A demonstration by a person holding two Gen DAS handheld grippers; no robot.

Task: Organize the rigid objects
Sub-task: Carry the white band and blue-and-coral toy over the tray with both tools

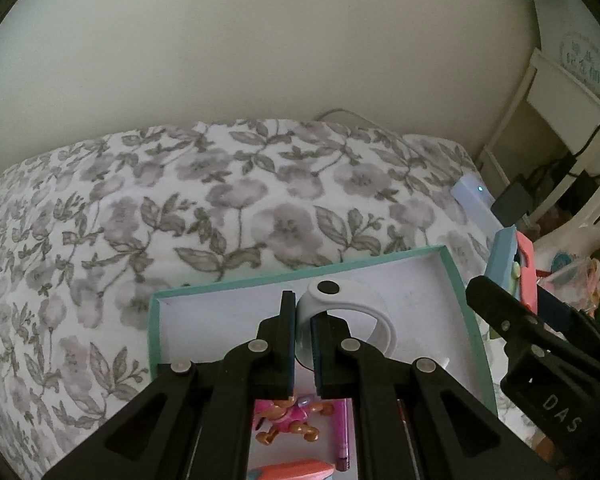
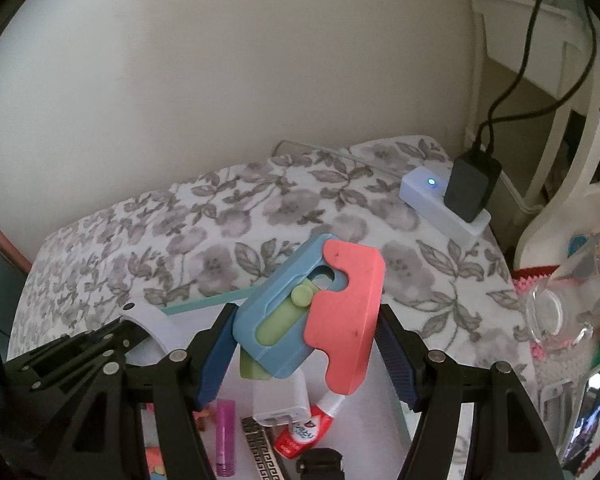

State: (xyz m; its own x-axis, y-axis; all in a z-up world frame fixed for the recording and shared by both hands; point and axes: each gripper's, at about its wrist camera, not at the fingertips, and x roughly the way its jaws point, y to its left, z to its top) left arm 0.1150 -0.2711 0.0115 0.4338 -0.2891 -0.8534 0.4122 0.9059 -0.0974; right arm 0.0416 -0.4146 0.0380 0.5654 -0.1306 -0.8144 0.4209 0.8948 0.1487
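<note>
My left gripper (image 1: 303, 320) is shut on a white ring-shaped band (image 1: 352, 312) with a black dot, held over a teal-rimmed box (image 1: 466, 300) with a white floor. In the right wrist view my right gripper (image 2: 306, 320) is shut on a blue, coral and green plastic toy (image 2: 340, 300), its blue pads pressed on both sides. That toy (image 1: 512, 264) also shows at the right of the left wrist view. Beneath the grippers lie a pink dog figure (image 1: 288, 420), a pink pen (image 2: 225, 436), a white plug (image 2: 284, 400) and a red-and-white tube (image 2: 304, 432).
The box sits on a floral bedspread (image 1: 220, 200) against a plain wall. A white power strip (image 2: 440, 204) with a blue light and a black adapter (image 2: 472, 188) lies at the bed's far right corner. White furniture (image 2: 572, 200) and colourful clutter (image 2: 580, 320) crowd the right side.
</note>
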